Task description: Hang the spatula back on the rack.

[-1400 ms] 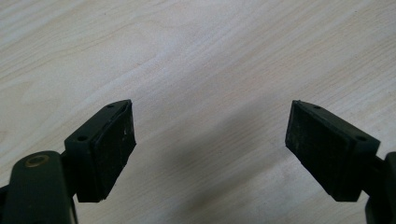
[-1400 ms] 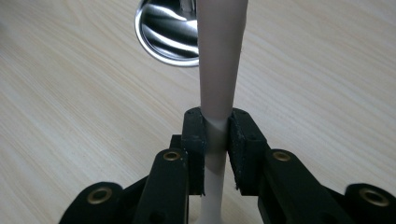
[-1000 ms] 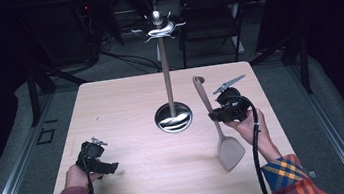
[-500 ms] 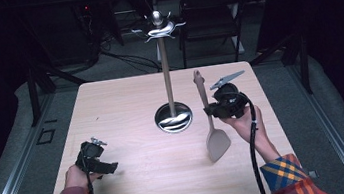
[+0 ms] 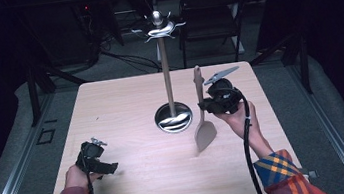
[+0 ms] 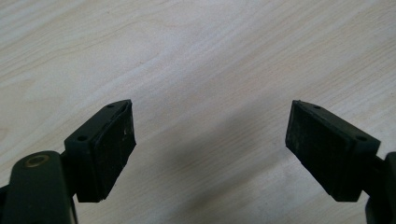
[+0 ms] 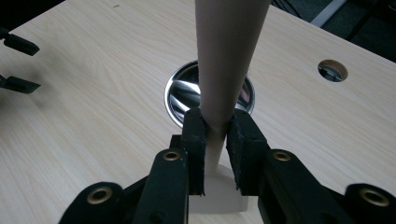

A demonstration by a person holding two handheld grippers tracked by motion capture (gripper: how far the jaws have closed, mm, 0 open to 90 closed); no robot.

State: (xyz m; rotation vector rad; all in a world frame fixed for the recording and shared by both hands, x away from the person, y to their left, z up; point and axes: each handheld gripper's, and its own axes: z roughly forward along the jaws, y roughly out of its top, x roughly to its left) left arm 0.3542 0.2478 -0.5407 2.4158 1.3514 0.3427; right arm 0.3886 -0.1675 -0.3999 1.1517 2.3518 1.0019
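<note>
Right claw (image 7: pixel 215 140) pinching spatula (image 5: pixel 203 123) neck, blade low. Lift handle hole toward stand (image 5: pixel 166 72) hooks, keep grip firm, avoid post. Left claw (image 6: pixel 210 149) spread, idle over tabletop (image 5: pixel 125 103).

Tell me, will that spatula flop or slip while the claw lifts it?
Probably not floppy: the spatula stays straight, held only at its handle by the right claw. It looks light. It might swing or slip a little, since the smooth, tapered handle is pinched at one narrow spot.

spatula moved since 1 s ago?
Yes. The spatula, clamped in the right tongs, has swung upright, blade shifting left toward the stand base.
</note>
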